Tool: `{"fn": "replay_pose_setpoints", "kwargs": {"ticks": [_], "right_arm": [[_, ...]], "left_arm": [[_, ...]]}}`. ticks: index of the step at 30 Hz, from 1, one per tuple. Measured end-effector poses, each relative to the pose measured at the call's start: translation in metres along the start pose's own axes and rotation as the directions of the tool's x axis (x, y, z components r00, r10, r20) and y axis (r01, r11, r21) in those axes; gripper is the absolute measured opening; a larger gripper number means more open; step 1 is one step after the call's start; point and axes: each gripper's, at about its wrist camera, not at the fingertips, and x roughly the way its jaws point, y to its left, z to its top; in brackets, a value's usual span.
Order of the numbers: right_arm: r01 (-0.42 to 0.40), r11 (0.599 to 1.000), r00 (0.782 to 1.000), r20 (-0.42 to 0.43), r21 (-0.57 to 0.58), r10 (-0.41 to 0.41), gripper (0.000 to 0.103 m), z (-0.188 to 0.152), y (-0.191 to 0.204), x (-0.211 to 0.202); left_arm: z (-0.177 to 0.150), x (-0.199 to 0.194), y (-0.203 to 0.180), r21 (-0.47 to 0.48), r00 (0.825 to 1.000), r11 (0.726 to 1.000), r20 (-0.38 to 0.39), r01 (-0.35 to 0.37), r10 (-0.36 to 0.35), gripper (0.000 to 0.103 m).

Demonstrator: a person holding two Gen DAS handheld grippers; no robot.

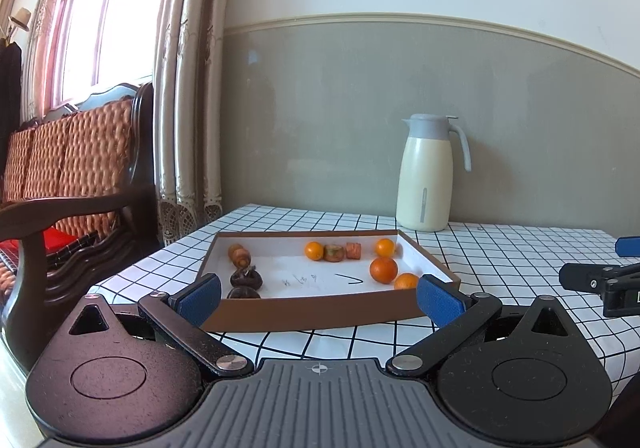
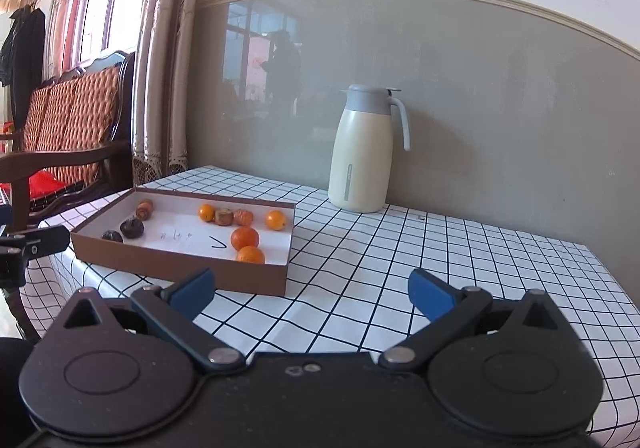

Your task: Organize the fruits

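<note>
Standing beyond fruit box (image 1: pixel 312 312), cream jug (image 1: pixel 424 184), checked tablecloth (image 2: pixel 400 272)

Dark round fruit (image 1: pixel 243 292) nearest the front wall of the shallow brown cardboard box (image 1: pixel 312 314): lower half hidden behind that wall in both views. Handwritten black marks (image 1: pixel 300 281) on the box's white floor: too small to read. Other black gripper with blue pads (image 1: pixel 600 278): cut off by the left wrist view's right edge, jaws unreadable; dark-wood bench with orange woven cushions (image 1: pixel 72 164): cut by the left edge.
</note>
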Motion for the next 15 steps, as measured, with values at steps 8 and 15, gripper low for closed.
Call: {"fn": "replay_pose_setpoints", "kwargs": {"ticks": [8, 15], "right_arm": [[-0.002, 1.000, 1.000, -0.008, 0.010, 0.002, 0.097, 0.0003, -0.0016, 0.0017], [-0.001, 1.000, 1.000, -0.009, 0.014, 0.001, 0.097, -0.0001, -0.0024, 0.0016]], "left_arm": [[-0.0003, -0.0005, -0.0001, 0.002, 1.000, 1.000, 0.000, 0.001, -0.001, 0.103], [-0.0006, -0.0004, -0.0021, 0.009, 1.000, 1.000, 0.001, 0.001, -0.001, 0.103]]}}
